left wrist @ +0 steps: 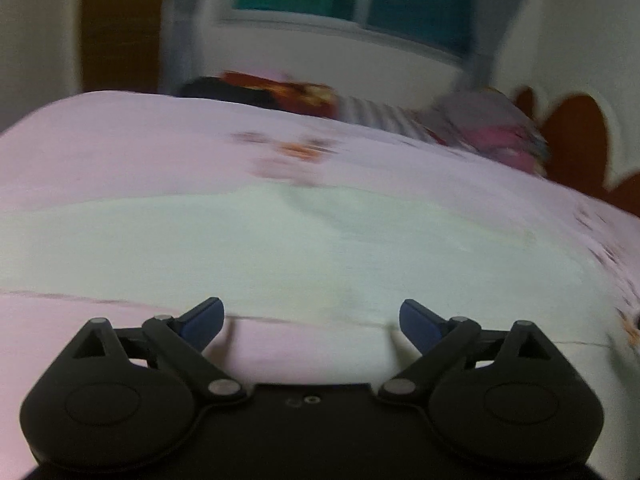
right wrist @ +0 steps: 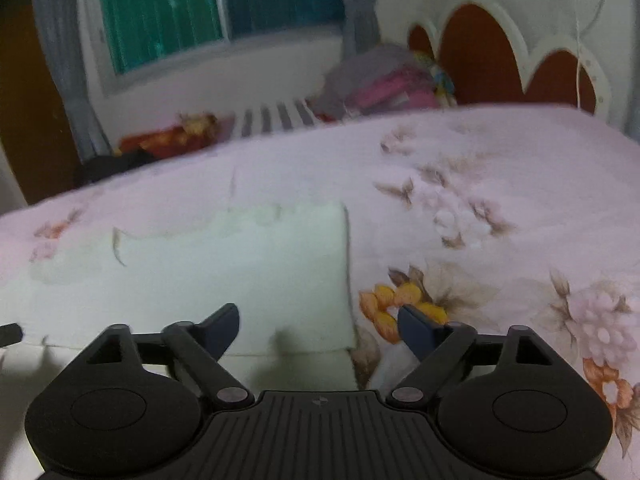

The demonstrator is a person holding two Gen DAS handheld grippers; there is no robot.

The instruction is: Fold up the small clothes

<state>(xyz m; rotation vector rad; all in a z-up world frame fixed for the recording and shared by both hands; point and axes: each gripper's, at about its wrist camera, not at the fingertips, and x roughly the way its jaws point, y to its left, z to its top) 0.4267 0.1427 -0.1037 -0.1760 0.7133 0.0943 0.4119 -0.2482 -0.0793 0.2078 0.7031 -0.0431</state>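
The pale cloth [right wrist: 240, 276], a small whitish garment, lies flat on the pink flowered bedsheet [right wrist: 500, 152], spread just ahead of both grippers. In the right wrist view its right edge forms a straight folded side, and a lower layer shows beneath its near edge. The right gripper [right wrist: 318, 326] hangs above that near right corner with its jaws spread wide and nothing pinched; its left fingertip [right wrist: 224, 326] sits over the cloth, while the other one is over an orange printed flower [right wrist: 394, 304] on the sheet. At the far left edge of that view a dark tip, probably part of the other tool, pokes in.

In the left wrist view, which is blurred, the left gripper [left wrist: 312, 320] is likewise released, its jaws wide apart and empty, hovering over the sheet just short of the cloth's near edge [left wrist: 280, 256].

Farther back, at the far side of the bed, lies a heap of clothes [right wrist: 384, 80] in grey and pink, with a striped piece [right wrist: 276, 118] and a red-orange item [right wrist: 176, 136] beside it. Behind them stand a scalloped white-and-brown headboard [right wrist: 480, 52], a window [right wrist: 192, 8] with green glass, and a grey curtain [right wrist: 60, 52].
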